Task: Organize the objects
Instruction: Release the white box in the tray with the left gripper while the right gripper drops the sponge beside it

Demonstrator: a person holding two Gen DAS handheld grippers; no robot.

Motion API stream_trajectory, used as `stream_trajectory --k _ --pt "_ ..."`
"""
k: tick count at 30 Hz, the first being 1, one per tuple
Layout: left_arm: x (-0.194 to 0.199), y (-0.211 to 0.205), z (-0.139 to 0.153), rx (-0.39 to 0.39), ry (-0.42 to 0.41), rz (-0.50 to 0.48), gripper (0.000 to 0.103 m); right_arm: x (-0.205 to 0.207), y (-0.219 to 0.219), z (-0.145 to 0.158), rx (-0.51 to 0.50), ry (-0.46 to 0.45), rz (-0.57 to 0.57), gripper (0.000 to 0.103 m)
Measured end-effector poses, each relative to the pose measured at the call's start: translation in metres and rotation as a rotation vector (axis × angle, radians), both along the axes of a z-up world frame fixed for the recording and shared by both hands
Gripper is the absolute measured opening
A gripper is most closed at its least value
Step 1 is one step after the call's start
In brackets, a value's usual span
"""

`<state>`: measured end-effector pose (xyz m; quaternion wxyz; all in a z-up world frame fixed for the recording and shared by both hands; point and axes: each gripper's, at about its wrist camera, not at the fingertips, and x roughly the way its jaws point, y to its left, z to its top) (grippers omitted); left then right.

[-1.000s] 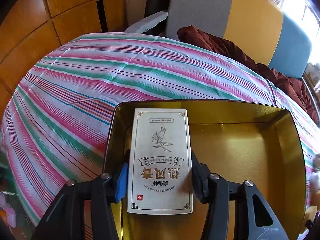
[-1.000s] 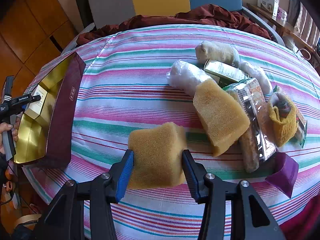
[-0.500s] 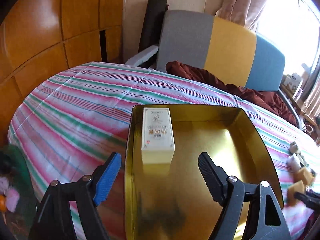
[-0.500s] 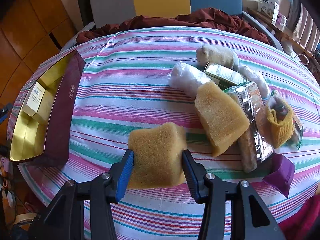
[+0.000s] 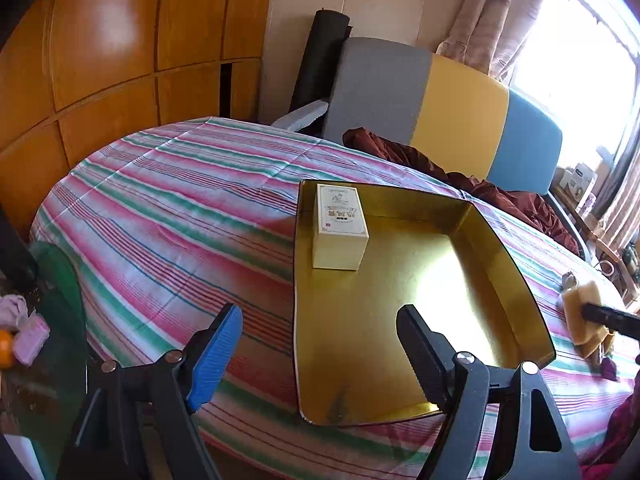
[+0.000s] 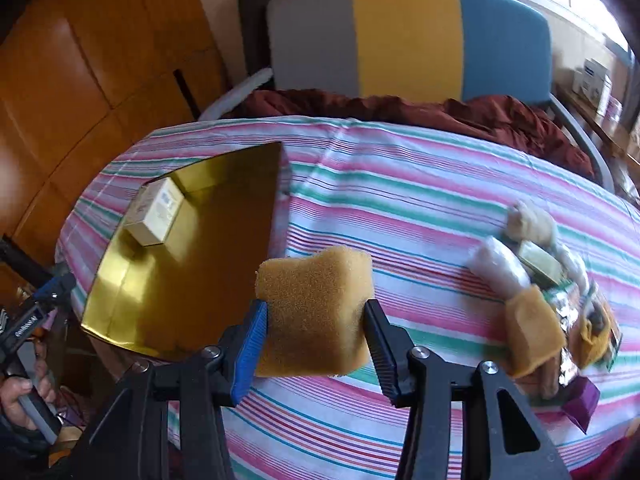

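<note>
Backed off the cream box (image 5: 340,226), left gripper (image 5: 320,354) fingers now apart, empty. Right gripper (image 6: 314,338) still clamped on sponge (image 6: 316,312), lifted. Gold tray (image 5: 516,276) on striped desk (image 5: 168,208); sofa (image 5: 440,100) at 12 o'clock.

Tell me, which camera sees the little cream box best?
The left wrist view: the cream box sits unblocked in the gold tray, its printed top facing the camera. The right wrist view shows it smaller, off to the side, print blurred.

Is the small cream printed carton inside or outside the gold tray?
Inside: the small cream printed carton rests on the gold tray's floor, in a far corner.
</note>
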<state>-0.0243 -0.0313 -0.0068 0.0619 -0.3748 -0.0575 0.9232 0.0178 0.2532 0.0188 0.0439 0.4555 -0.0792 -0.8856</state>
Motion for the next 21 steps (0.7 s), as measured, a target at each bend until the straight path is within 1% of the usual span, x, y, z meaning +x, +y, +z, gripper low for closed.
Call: stream_trajectory --k 3,6,8,11,14,16,18,21 --pt "0.003 -0.008 -0.004 0.018 -0.005 0.012 0.08 -0.02 -0.043 0.005 -0.024 0.012 0.107 0.049" --pt "0.004 -0.017 -0.007 0.038 -0.01 0.027 0.08 -0.044 -0.088 -0.002 -0.044 -0.009 0.208 0.05" --pt "0.003 -0.023 -0.008 0.052 -0.013 0.039 0.08 -0.061 -0.117 -0.011 -0.047 -0.036 0.255 0.05" --pt "0.002 -0.029 -0.008 0.064 -0.012 0.062 0.08 -0.087 -0.156 -0.03 -0.095 -0.11 0.307 0.051" --pt "0.001 -0.036 -0.01 0.067 -0.013 0.083 0.08 -0.109 -0.187 -0.044 -0.124 -0.151 0.334 0.054" --pt "0.0 -0.04 -0.012 0.073 -0.02 0.093 0.08 -0.12 -0.199 -0.05 -0.173 -0.169 0.342 0.062" --pt "-0.001 -0.043 -0.013 0.076 -0.022 0.098 0.08 -0.125 -0.204 -0.051 -0.205 -0.176 0.342 0.087" --pt "-0.001 -0.044 -0.015 0.074 -0.024 0.098 0.08 -0.119 -0.199 -0.046 -0.231 -0.154 0.342 0.089"
